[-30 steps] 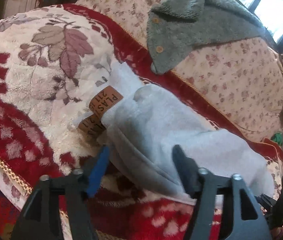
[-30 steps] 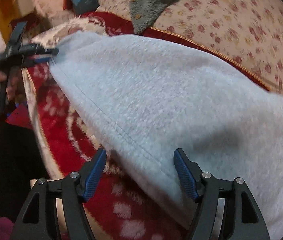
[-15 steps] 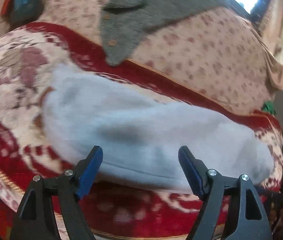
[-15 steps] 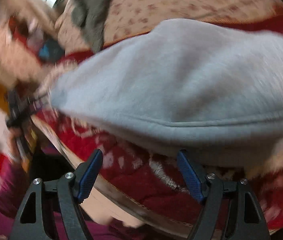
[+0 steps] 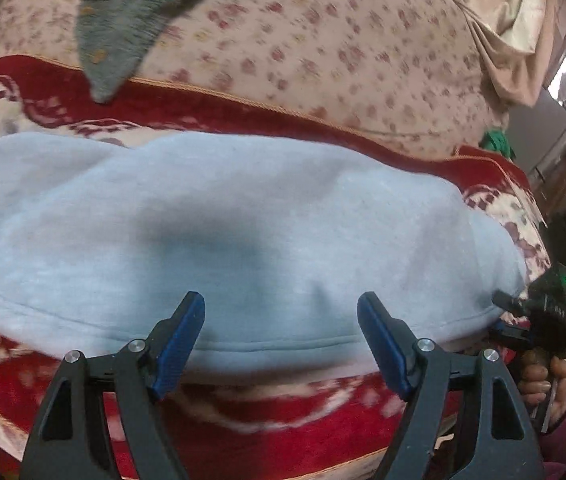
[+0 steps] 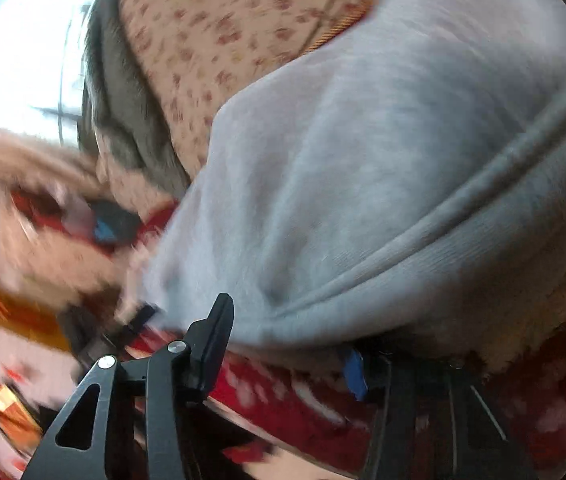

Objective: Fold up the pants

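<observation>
The light grey fleece pants (image 5: 243,232) lie folded in a long band across the red and cream patterned blanket (image 5: 283,420) on the sofa. My left gripper (image 5: 281,332) is open, its blue-padded fingers spread over the near hem at the middle of the pants, holding nothing. My right gripper (image 6: 287,344) is open at the pants' end (image 6: 363,180); one finger is under the cloth edge. In the left wrist view the right gripper (image 5: 523,312) shows at the pants' right end, held by a hand.
A grey fuzzy garment (image 5: 123,20) with buttons hangs over the floral sofa back (image 5: 323,48). A beige cloth (image 5: 523,40) drapes at the far right by a window. The sofa's front edge runs just below my left gripper.
My left gripper has let go of the waist end and moved right along the pants to their middle. The right wrist view has swung and tilted, now close at the pants' end, blurred by motion.
</observation>
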`<state>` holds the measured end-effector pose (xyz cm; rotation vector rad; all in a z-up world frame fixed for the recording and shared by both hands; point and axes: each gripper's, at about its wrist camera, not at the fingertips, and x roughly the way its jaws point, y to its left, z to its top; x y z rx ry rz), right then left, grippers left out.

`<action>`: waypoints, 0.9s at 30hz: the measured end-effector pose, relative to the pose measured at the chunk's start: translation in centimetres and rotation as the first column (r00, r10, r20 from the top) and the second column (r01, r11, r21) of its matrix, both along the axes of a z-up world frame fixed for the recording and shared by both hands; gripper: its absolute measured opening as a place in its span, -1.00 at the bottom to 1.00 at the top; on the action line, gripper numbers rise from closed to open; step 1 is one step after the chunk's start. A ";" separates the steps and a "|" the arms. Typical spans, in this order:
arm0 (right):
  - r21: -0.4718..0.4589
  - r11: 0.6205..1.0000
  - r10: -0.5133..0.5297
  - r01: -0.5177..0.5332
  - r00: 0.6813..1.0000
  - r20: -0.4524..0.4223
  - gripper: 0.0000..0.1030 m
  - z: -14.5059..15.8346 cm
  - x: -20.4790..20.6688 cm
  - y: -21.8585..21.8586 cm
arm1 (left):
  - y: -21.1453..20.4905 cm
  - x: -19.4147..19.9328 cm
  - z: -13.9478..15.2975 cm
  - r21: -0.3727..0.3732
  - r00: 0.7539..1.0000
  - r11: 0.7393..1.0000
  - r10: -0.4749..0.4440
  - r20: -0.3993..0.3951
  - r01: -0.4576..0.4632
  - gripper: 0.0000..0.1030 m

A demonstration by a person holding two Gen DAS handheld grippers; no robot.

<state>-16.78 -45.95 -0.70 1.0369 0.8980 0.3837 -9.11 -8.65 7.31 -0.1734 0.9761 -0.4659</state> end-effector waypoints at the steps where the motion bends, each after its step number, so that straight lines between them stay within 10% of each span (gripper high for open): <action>1: 0.018 1.000 -0.007 0.007 1.000 0.004 0.01 -0.3 0.3 0.0 | -0.8 0.1 -0.1 -0.006 1.000 1.000 -0.011 -0.003 0.011 0.51; 4: 0.026 1.000 0.005 -0.006 1.000 0.030 -0.71 -0.3 1.1 0.0 | -3.2 0.4 -0.5 -0.006 0.999 0.999 -0.037 -0.010 0.037 0.51; 10: 0.199 0.980 -0.026 -0.004 0.989 0.146 -0.74 1.8 1.4 -1.7 | -8.1 2.1 -1.0 -0.097 0.996 0.994 -0.064 -0.056 0.059 0.51; 18: 0.167 0.986 -0.051 0.006 0.962 0.268 -0.74 6.3 -0.2 -4.8 | -14.9 2.5 -1.0 -0.148 0.984 0.975 -0.174 -0.031 0.167 0.61; 27: 0.040 0.998 0.054 -0.057 0.995 0.079 -0.53 1.8 -1.0 -4.4 | -11.1 2.0 0.1 -0.121 0.996 0.988 -0.094 0.008 0.095 0.60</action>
